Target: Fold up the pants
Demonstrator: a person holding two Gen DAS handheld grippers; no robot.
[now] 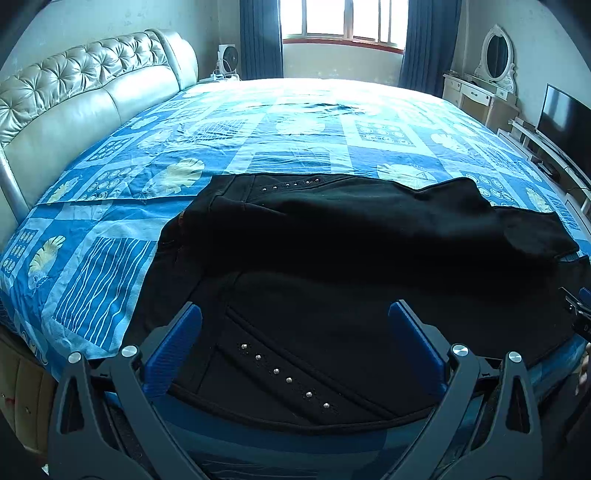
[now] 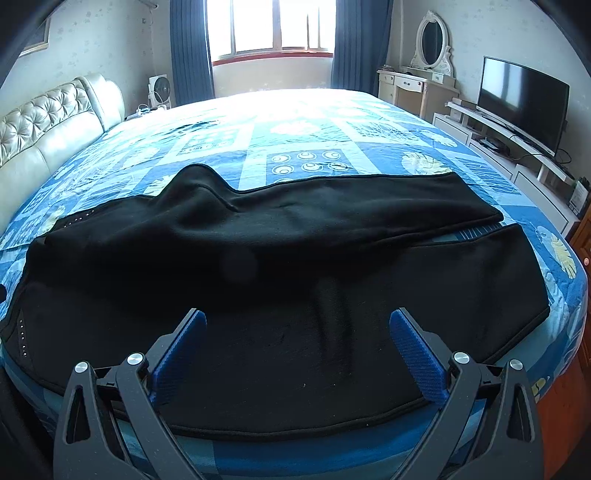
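Black pants (image 1: 332, 251) lie spread along the near edge of the bed, the waist end with rows of metal studs (image 1: 284, 376) to the left. In the right wrist view the two legs (image 2: 295, 258) run to the right, one lying partly over the other. My left gripper (image 1: 295, 314) is open and empty, just above the studded waist part at the bed's edge. My right gripper (image 2: 297, 321) is open and empty, above the near leg.
The bed has a blue patterned sheet (image 1: 258, 140) and a padded cream headboard (image 1: 74, 92) on the left. A dressing table with mirror (image 2: 417, 74) and a TV (image 2: 521, 99) on a low white stand are at the right. A window (image 2: 273, 26) is at the back.
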